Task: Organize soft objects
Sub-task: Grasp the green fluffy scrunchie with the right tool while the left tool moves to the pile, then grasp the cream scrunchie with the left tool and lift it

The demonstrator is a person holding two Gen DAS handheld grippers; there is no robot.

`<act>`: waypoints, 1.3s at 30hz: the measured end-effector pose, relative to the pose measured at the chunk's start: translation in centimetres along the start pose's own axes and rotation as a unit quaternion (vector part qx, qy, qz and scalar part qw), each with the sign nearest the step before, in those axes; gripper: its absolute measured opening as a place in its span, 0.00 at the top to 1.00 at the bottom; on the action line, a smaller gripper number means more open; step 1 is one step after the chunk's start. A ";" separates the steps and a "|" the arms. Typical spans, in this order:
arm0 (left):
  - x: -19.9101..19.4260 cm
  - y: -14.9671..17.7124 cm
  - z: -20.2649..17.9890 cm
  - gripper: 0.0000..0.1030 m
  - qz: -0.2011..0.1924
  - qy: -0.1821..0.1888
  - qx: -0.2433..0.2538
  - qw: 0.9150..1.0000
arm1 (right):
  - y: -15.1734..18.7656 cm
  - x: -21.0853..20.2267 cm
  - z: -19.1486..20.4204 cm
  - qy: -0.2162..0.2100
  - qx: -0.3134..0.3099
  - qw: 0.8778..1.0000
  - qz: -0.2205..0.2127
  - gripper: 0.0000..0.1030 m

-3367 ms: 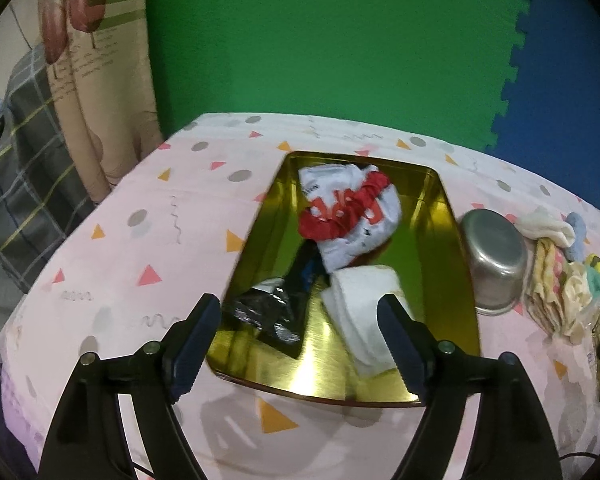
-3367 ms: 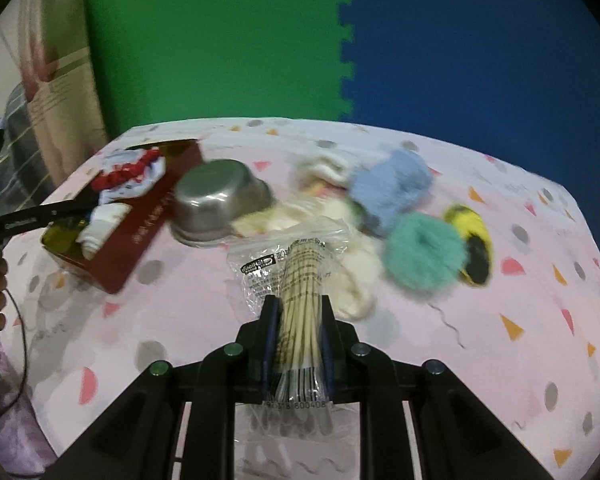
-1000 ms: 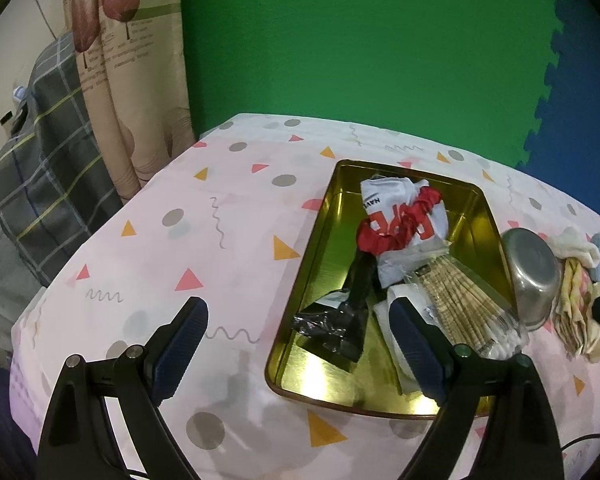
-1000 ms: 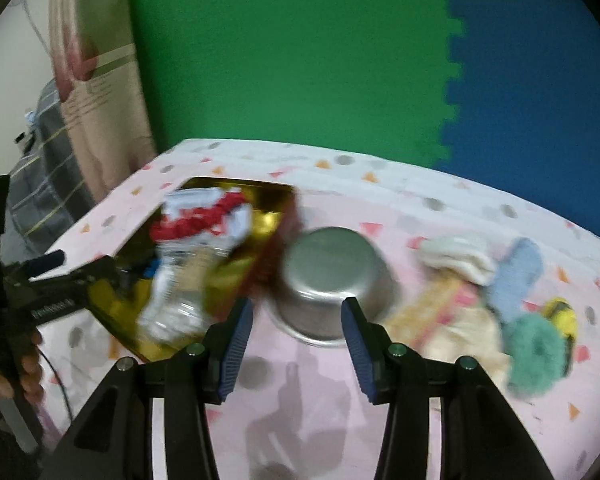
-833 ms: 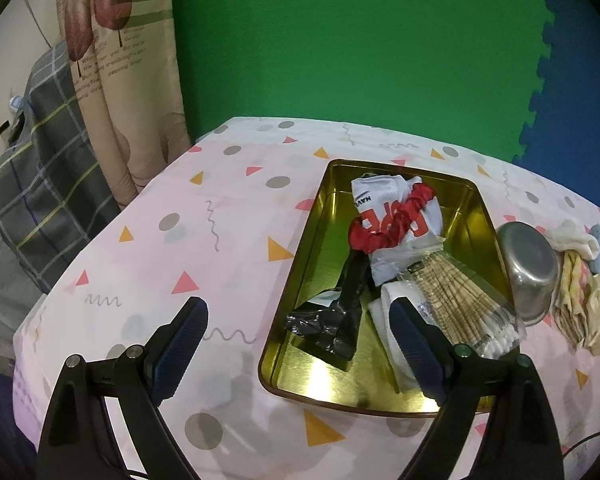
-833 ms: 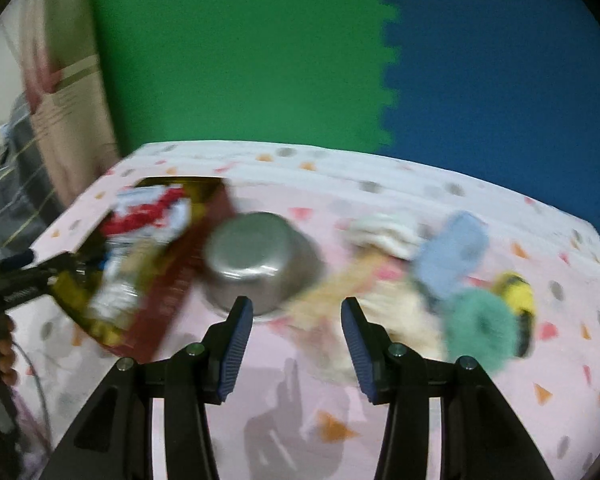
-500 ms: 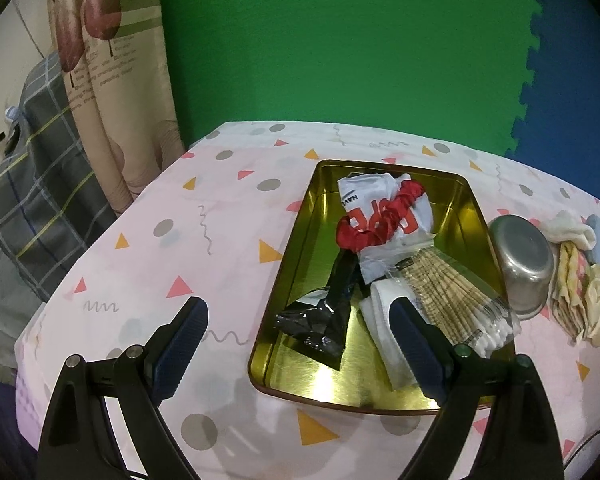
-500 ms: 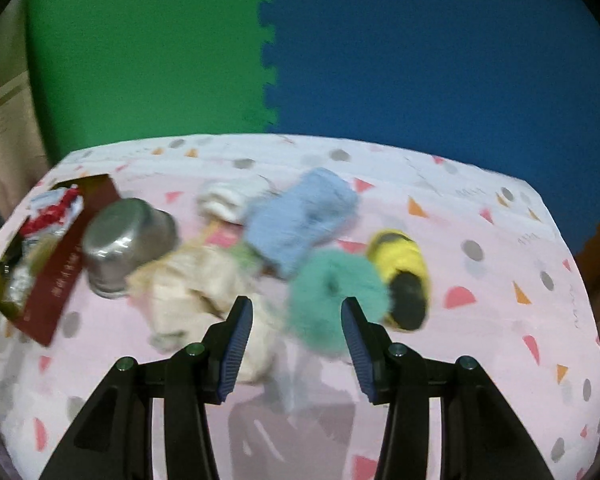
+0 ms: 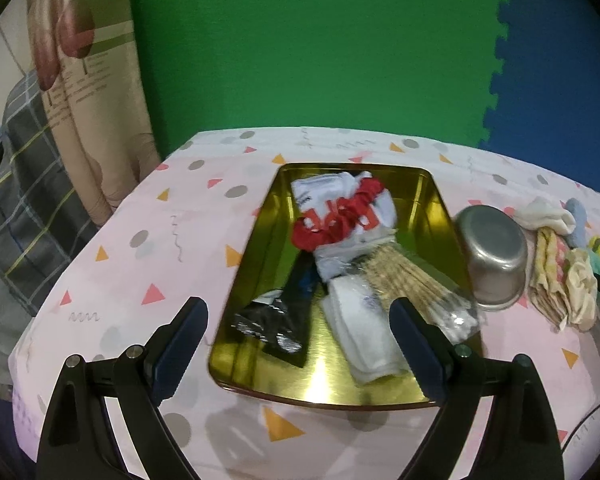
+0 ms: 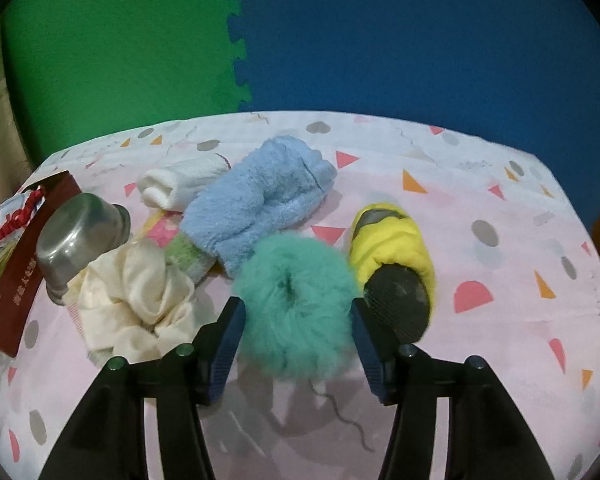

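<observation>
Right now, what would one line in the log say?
right tongs: open, straddling teal scrunchie | left tongs: open over gold tray | phase: approaching grasp

gold tray (image 9: 436, 216) | teal scrunchie (image 10: 296, 312) | light-blue towel (image 10: 256, 204) | pink confetti-print tablecloth (image 10: 500, 280)

Steel bowl (image 9: 493, 256) upturned beside gold tray; green (image 9: 300, 40) and blue foam wall (image 10: 420, 32) behind.

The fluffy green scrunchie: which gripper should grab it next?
Right. The right gripper is open with the fluffy green scrunchie sitting between its jaws. The left gripper, also open, hangs over the gold tray instead.
</observation>
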State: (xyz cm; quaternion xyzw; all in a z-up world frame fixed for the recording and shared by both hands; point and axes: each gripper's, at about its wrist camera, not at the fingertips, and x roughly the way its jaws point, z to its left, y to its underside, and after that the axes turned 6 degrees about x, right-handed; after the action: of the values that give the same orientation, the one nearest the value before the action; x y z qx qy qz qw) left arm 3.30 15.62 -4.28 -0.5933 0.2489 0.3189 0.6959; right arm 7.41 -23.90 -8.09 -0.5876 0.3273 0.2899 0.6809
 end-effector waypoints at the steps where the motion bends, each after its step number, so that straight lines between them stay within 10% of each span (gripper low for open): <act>1: -0.1 -0.1 -0.5 0.12 0.001 0.004 0.005 1.000 | 0.0 0.5 0.0 -0.004 0.000 1.000 0.005 0.46; 11: -1.5 -1.1 -7.4 0.12 -0.007 0.069 0.062 0.996 | 0.7 0.7 -0.5 -0.001 -0.001 1.000 0.000 0.71; 32: -0.3 -3.6 -21.2 0.12 0.008 0.204 0.144 0.968 | 5.7 -3.6 -5.0 0.002 0.009 1.000 -0.004 0.71; 39: 1.7 -3.9 -23.7 0.27 0.030 0.213 0.159 0.963 | 5.7 -3.6 -5.2 -0.005 0.012 1.000 -0.003 0.70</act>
State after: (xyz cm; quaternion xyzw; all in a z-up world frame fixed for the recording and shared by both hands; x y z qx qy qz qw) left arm 8.11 -7.82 -7.02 -0.5217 0.4571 0.1623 0.7018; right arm 0.24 -28.32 -9.21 -0.5789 0.3260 0.2867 0.6902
